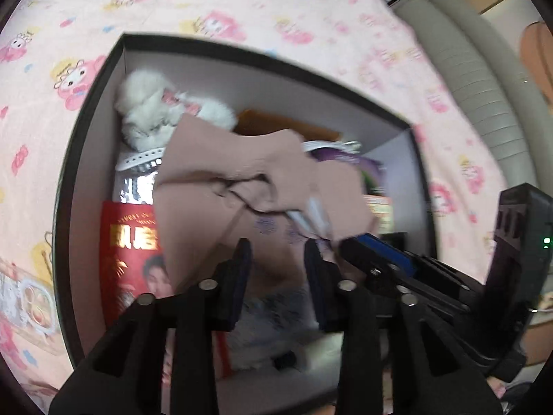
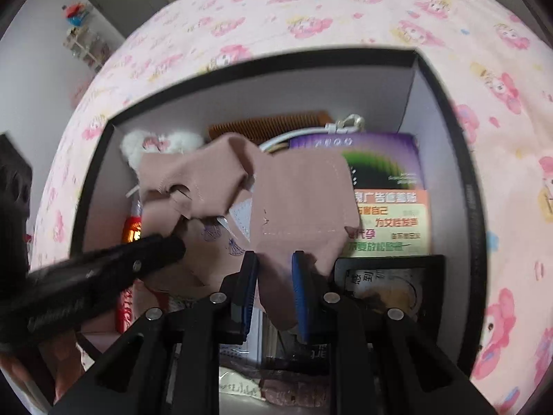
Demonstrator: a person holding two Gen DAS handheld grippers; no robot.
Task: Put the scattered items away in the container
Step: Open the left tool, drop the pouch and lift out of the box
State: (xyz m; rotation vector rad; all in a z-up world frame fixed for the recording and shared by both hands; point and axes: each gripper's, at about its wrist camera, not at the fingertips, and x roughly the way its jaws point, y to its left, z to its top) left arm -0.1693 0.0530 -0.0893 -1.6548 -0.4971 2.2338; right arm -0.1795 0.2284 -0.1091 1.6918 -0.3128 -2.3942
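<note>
A dusty-pink cloth garment (image 1: 224, 173) (image 2: 300, 193) hangs crumpled over the open black box (image 1: 262, 55) (image 2: 262, 64), which has white inner walls. My right gripper (image 2: 274, 259) is shut on the garment's near edge, and a fold hangs down between its blue pads. In the left wrist view the right gripper (image 1: 349, 242) comes in from the right at the cloth's corner. My left gripper (image 1: 278, 249) stands open just above the cloth, its pads apart and not pressing it. Seen from the right wrist, the left gripper (image 2: 176, 242) reaches in from the left, its tip at the cloth.
The box holds a white plush toy (image 1: 152, 110), a red booklet (image 1: 134, 242), a brown comb (image 2: 269, 126), a purple packet (image 2: 380, 159), an orange-and-green leaflet (image 2: 390, 221) and a black-framed item (image 2: 390, 276). It sits on a pink patterned bedsheet (image 1: 242, 0). A beige padded headboard (image 1: 466, 69) is at the right.
</note>
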